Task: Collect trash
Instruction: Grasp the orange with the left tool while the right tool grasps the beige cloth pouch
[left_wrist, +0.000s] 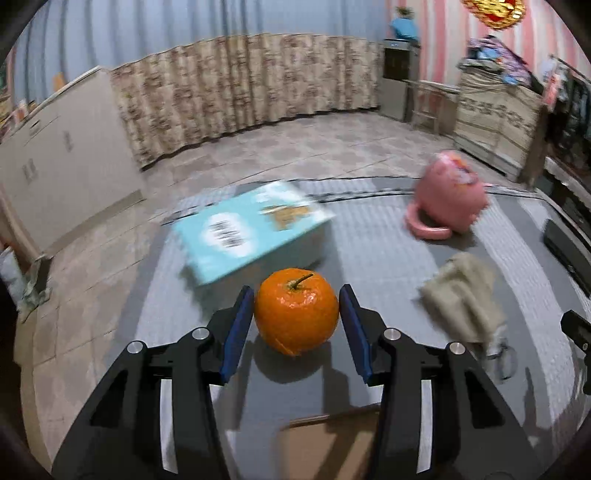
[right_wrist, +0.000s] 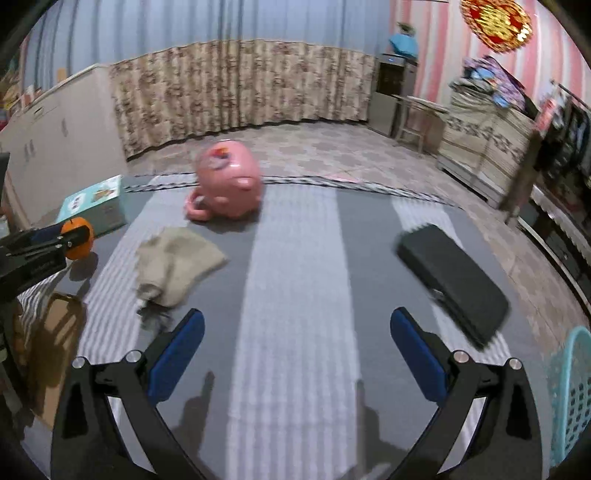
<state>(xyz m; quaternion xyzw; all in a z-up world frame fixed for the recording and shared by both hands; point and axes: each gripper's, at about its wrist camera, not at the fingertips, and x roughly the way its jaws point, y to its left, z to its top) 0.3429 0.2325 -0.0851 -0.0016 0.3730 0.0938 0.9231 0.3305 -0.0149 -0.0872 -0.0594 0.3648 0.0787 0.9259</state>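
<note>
An orange (left_wrist: 296, 312) with a short stem sits on the grey striped tablecloth (left_wrist: 388, 266). My left gripper (left_wrist: 296, 306) has a blue pad against each side of it, so it is shut on the orange. The right wrist view shows the same grip at the far left, with the orange (right_wrist: 79, 240) between the black fingers. A crumpled beige cloth (right_wrist: 177, 266) lies to the right of the orange, also the cloth (left_wrist: 461, 291) in the left wrist view. My right gripper (right_wrist: 297, 350) is open wide over bare tablecloth, nothing between its pads.
A light blue box (left_wrist: 251, 232) lies behind the orange. A pink pig-shaped bag (right_wrist: 229, 184) stands at the back. A black flat case (right_wrist: 450, 284) lies at the right, a teal basket (right_wrist: 572, 398) past the right edge, brown cardboard (right_wrist: 55, 347) at the near left.
</note>
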